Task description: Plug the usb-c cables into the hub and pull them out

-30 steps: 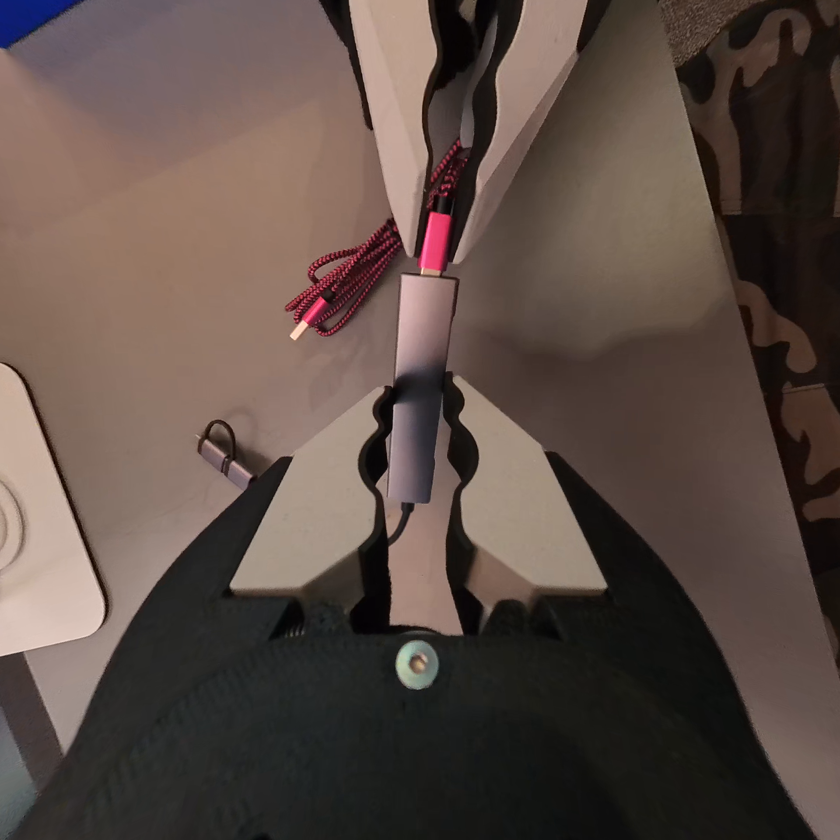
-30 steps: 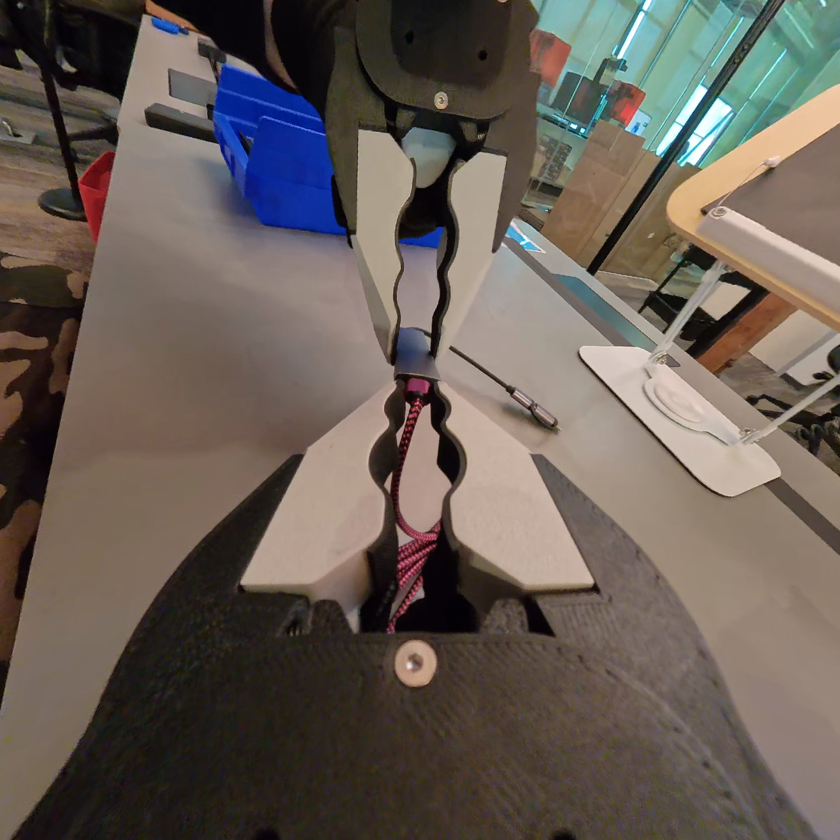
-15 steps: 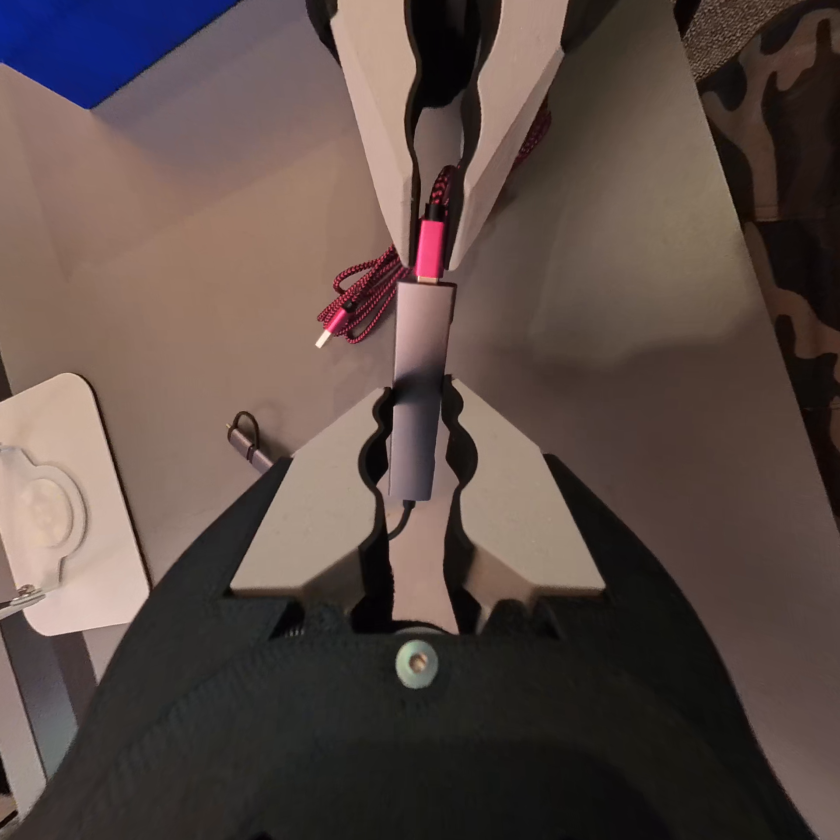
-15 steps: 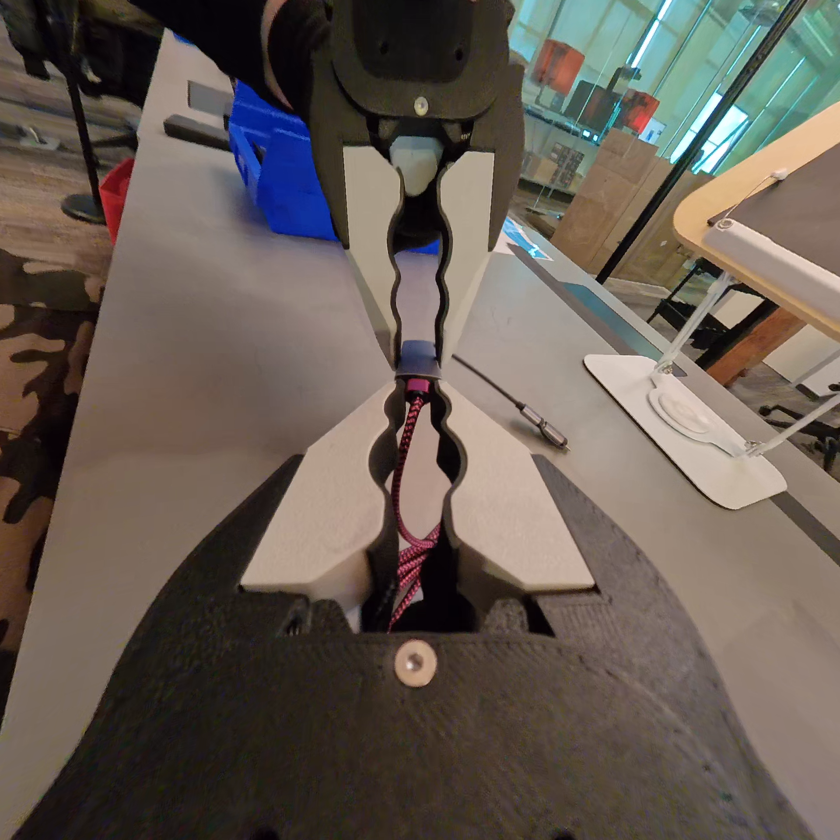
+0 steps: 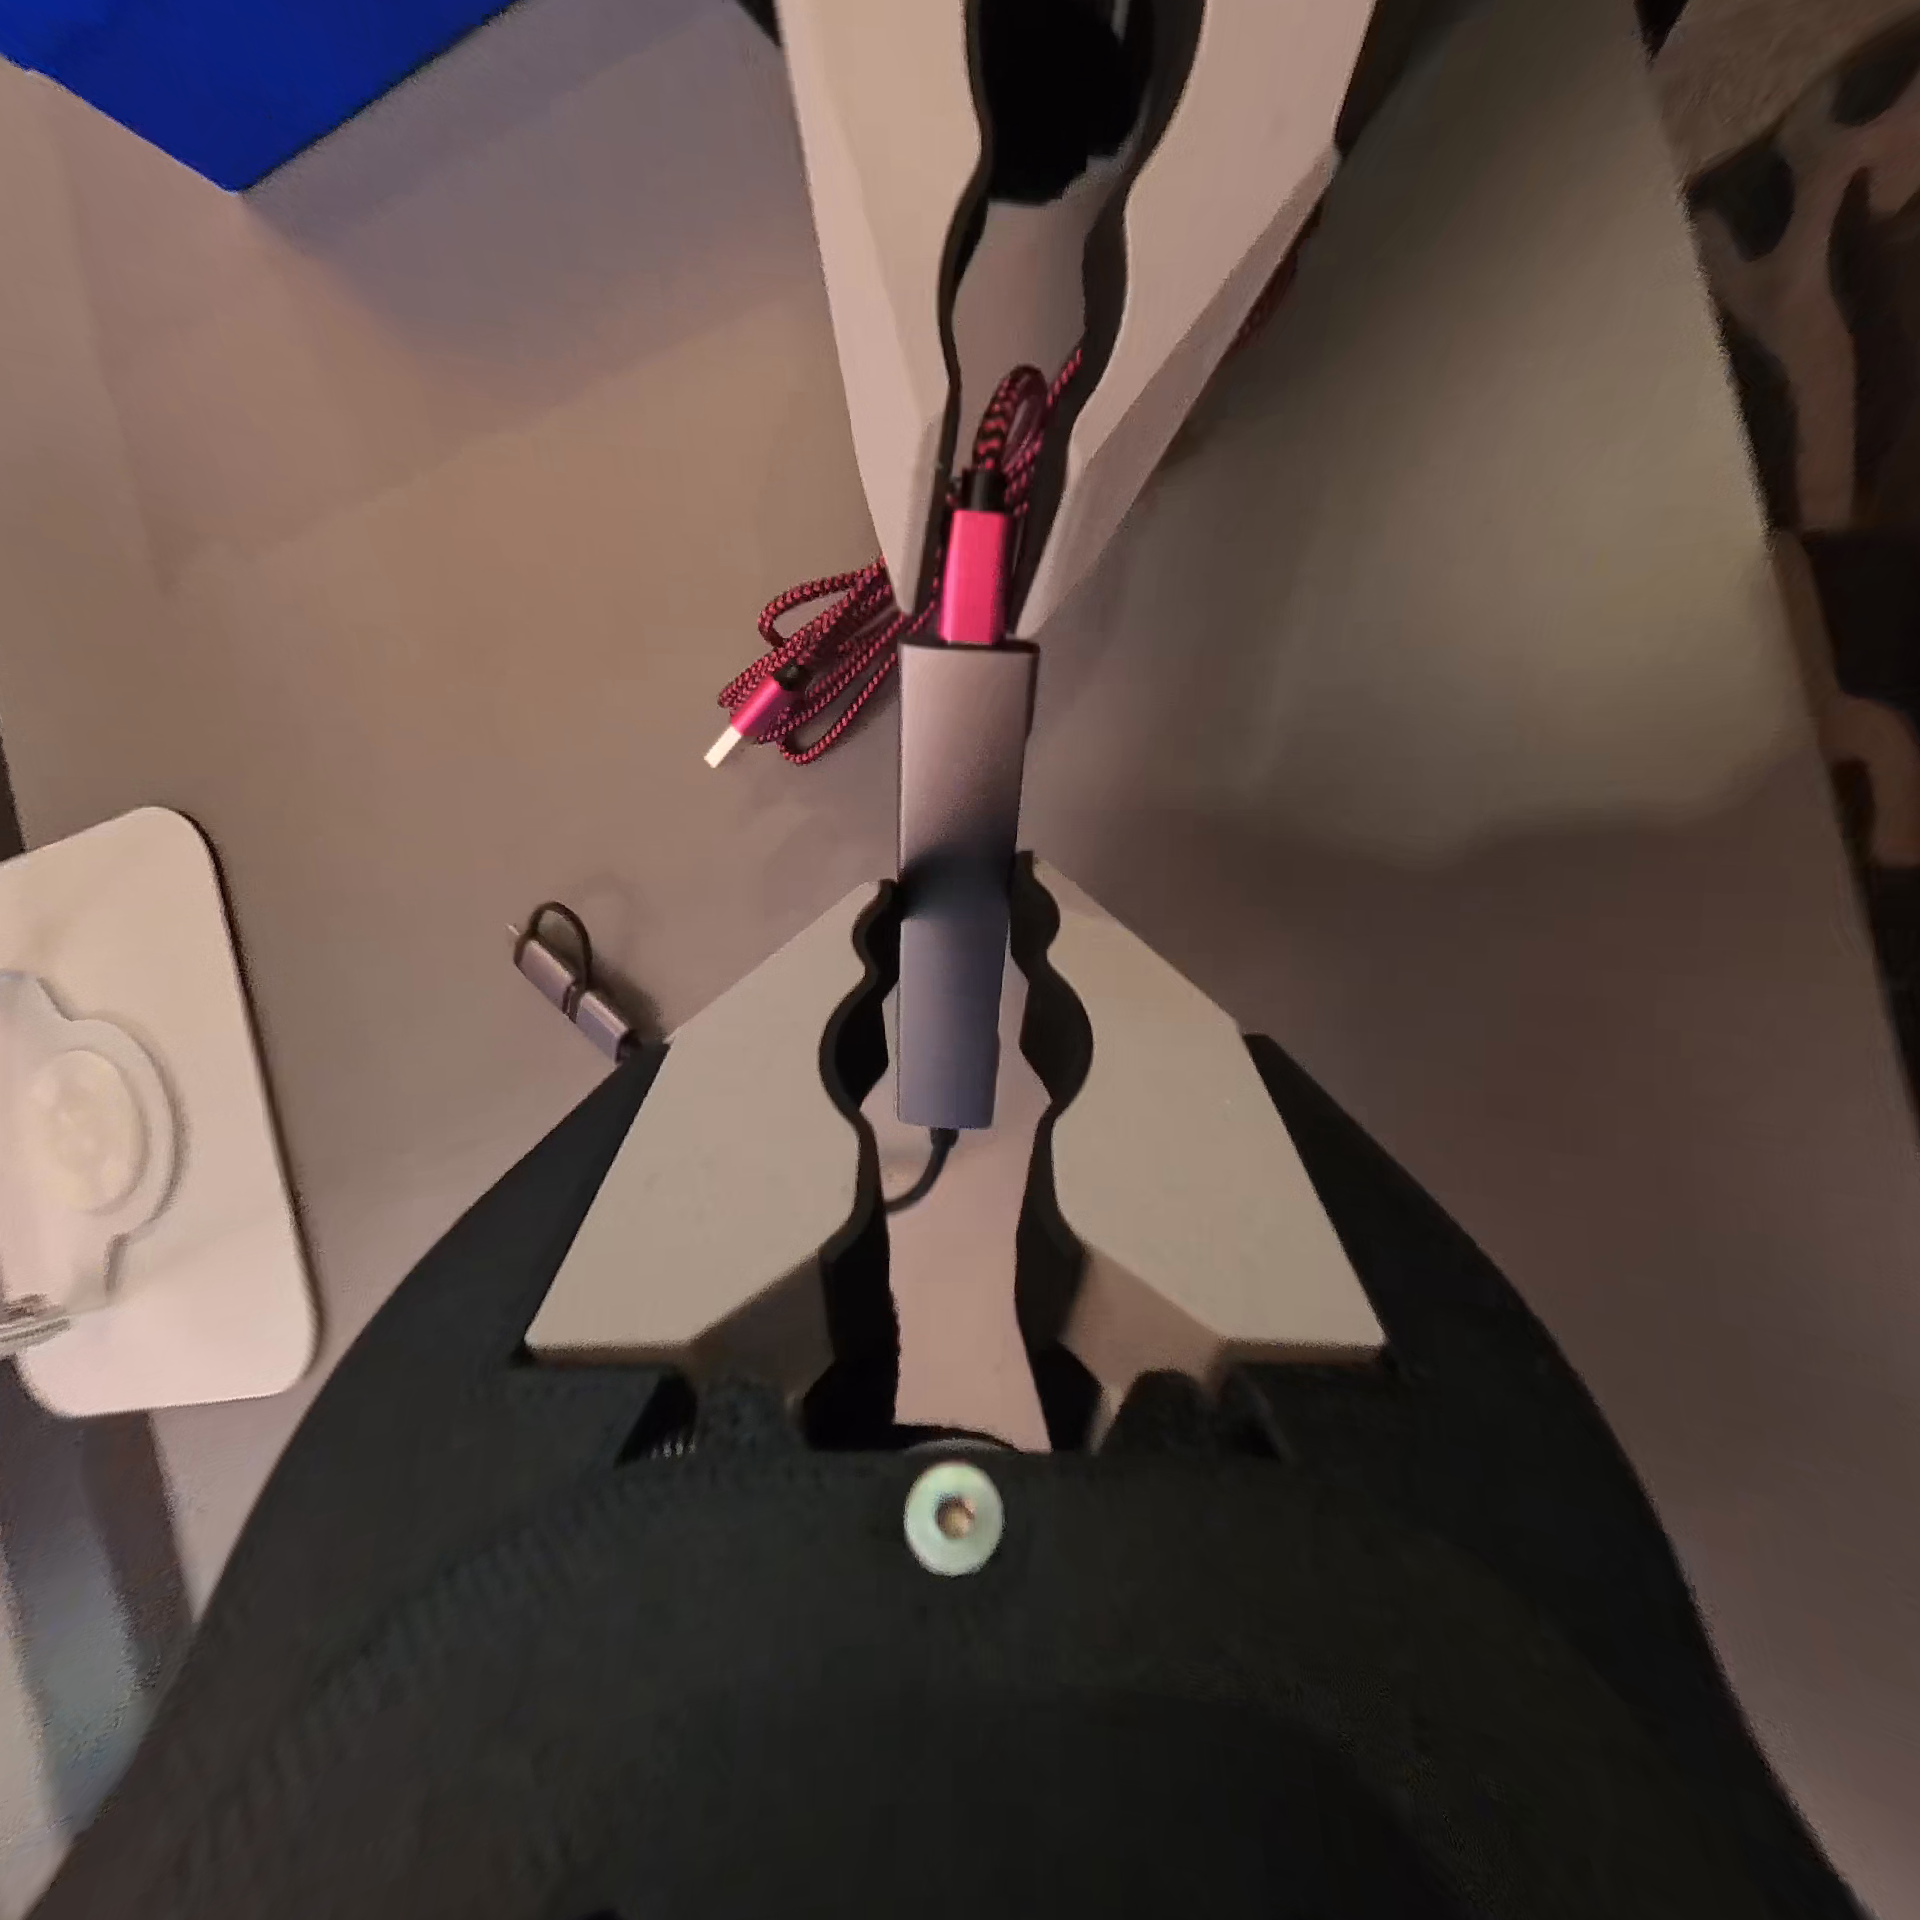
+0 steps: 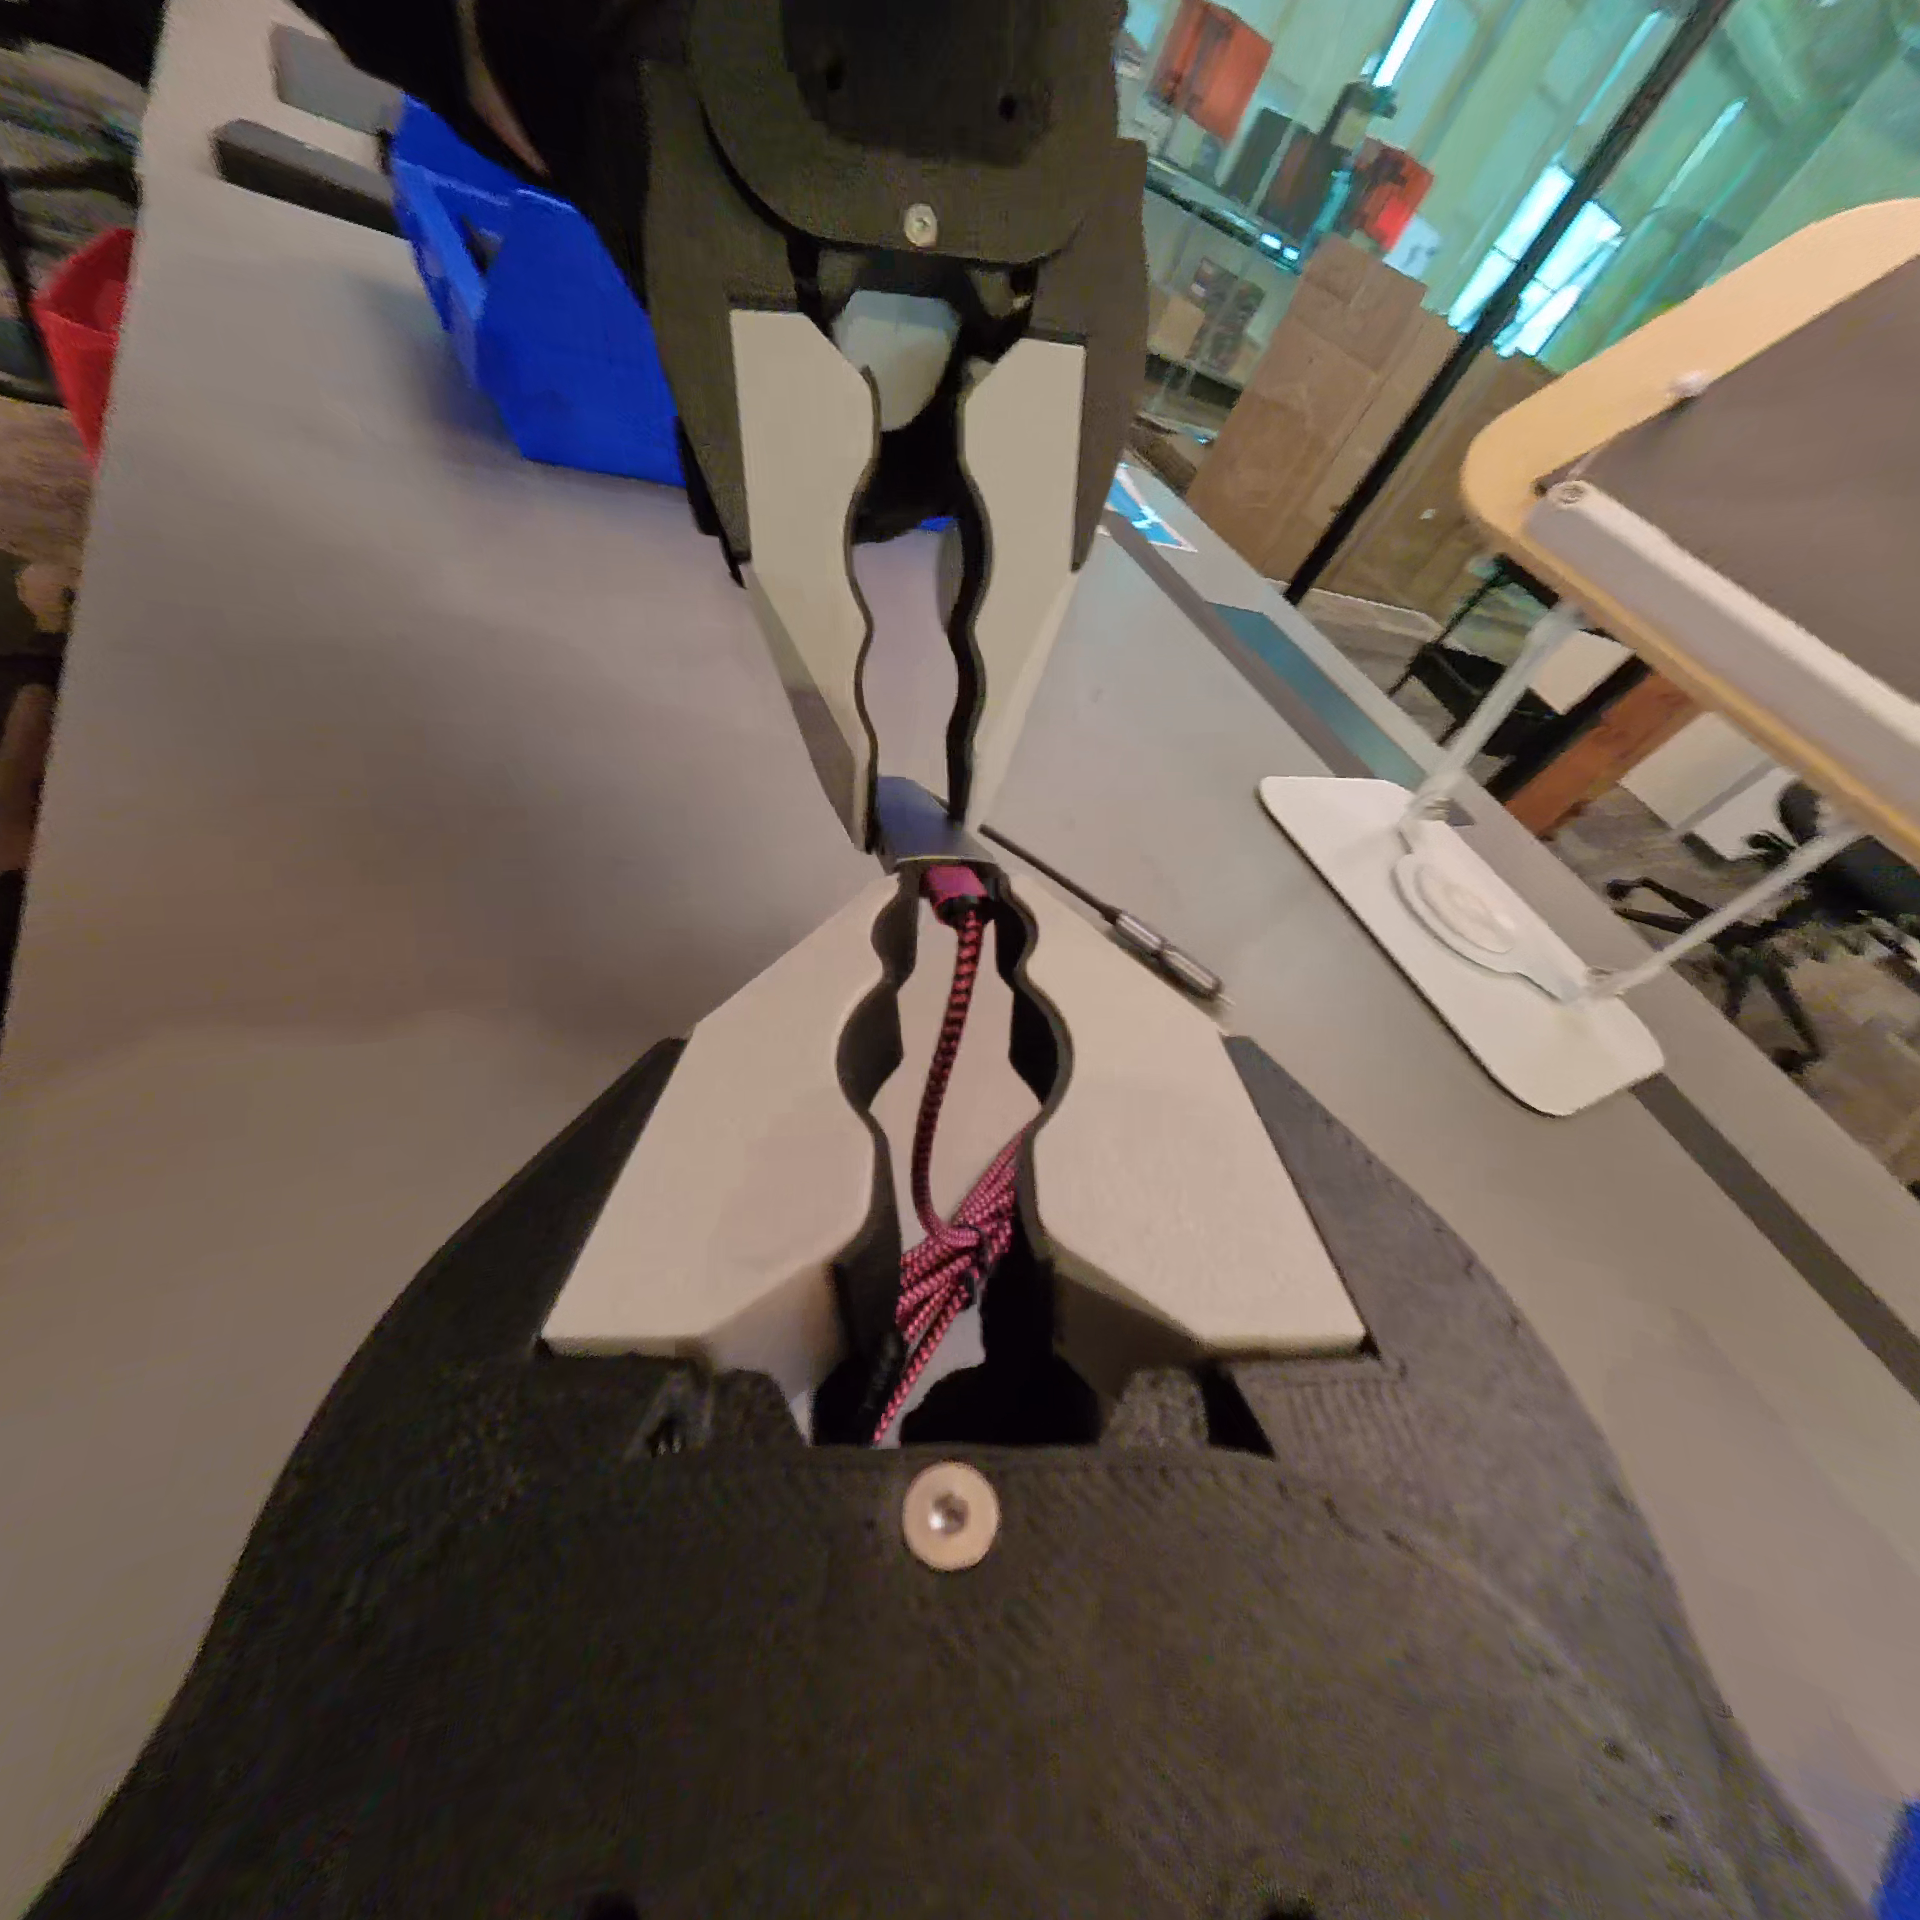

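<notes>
the left gripper (image 5: 956, 883) has its jaws pinched on the lower half of the slim grey metal usb hub (image 5: 961, 831), holding it up off the grey tabletop (image 5: 364, 520) with its port end pointing straight at the other tool — a grip low on the body that leaves the port end free. the right gripper (image 6: 951, 883) meets it head-on, jaws closed on the magenta metal usb-c plug (image 5: 971, 577) of the pink-and-black braided cable (image 6: 945, 1049), which sits against the hub's end face and looks seated, though how deep it goes cannot be told. held nose to nose like this, the two tools keep plug and port on one line, so push or pull runs along the socket and not across it. the rest of the cable trails back between the right fingers and loops on the table, its far plug (image 5: 753, 717) lying loose beside the hub. the hub's own thin dark lead (image 6: 1101, 914) rests on the table (near a white flat stand base (image 6: 1455, 935)). a blue plastic bin (image 6: 540, 312) stands farther back.
</notes>
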### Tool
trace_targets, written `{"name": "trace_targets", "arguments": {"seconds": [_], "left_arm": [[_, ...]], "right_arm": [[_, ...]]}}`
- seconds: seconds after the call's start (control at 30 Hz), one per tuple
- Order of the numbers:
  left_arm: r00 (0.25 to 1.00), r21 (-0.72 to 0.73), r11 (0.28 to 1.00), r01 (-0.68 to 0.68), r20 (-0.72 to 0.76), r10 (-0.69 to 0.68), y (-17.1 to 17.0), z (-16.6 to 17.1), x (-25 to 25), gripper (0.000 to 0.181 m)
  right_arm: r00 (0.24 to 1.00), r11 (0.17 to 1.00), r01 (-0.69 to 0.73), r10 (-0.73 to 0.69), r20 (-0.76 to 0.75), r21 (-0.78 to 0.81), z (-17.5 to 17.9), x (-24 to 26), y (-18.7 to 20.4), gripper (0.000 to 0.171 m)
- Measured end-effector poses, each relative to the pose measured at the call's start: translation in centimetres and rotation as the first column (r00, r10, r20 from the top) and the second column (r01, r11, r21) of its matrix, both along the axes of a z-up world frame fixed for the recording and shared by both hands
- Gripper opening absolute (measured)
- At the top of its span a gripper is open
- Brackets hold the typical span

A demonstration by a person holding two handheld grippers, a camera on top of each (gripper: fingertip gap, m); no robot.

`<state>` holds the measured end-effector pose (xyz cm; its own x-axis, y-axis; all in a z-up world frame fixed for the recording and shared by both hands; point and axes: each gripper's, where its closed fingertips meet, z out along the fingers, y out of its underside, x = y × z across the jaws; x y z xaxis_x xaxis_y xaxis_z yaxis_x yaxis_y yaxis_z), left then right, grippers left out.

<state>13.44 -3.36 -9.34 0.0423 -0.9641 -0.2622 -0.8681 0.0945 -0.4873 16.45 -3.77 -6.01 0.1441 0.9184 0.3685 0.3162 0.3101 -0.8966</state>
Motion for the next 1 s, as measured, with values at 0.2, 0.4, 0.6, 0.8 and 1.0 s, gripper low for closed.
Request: {"name": "trace_targets", "arguments": {"seconds": [0.2, 0.4, 0.6, 0.8, 1.0], "left_arm": [[0.985, 0.031, 0.990, -0.134, 0.114, 0.130, 0.9, 1.8, 0.2, 0.018], [0.979, -0.013, 0.980, -0.199, 0.048, 0.199, -0.6, 0.2, -0.7, 0.018], [0.977, -0.098, 0.982, -0.162, -0.157, 0.146, -4.1, -3.3, -2.1, 0.019], [0.960, -0.172, 0.974, -0.148, -0.264, 0.099, -5.4, -5.9, -2.9, 0.019], [0.948, -0.178, 0.961, -0.213, -0.276, 0.159, -5.9, -6.4, -3.9, 0.038]], "right_arm": [[0.997, 0.982, 0.079, -0.080, 0.003, -0.173, 0.8, 1.5, 0.7, 0.042], [0.994, 0.974, 0.110, -0.111, 0.007, -0.197, 1.5, 2.4, -0.3, 0.042], [0.995, 0.976, 0.091, -0.083, 0.050, -0.196, -0.5, 1.9, -1.2, 0.038], [0.998, 0.976, 0.049, -0.055, -0.027, -0.211, -1.3, 1.3, -2.1, 0.027], [0.997, 0.976, 0.050, -0.063, -0.052, -0.213, -2.0, 1.5, -1.9, 0.026]]}}
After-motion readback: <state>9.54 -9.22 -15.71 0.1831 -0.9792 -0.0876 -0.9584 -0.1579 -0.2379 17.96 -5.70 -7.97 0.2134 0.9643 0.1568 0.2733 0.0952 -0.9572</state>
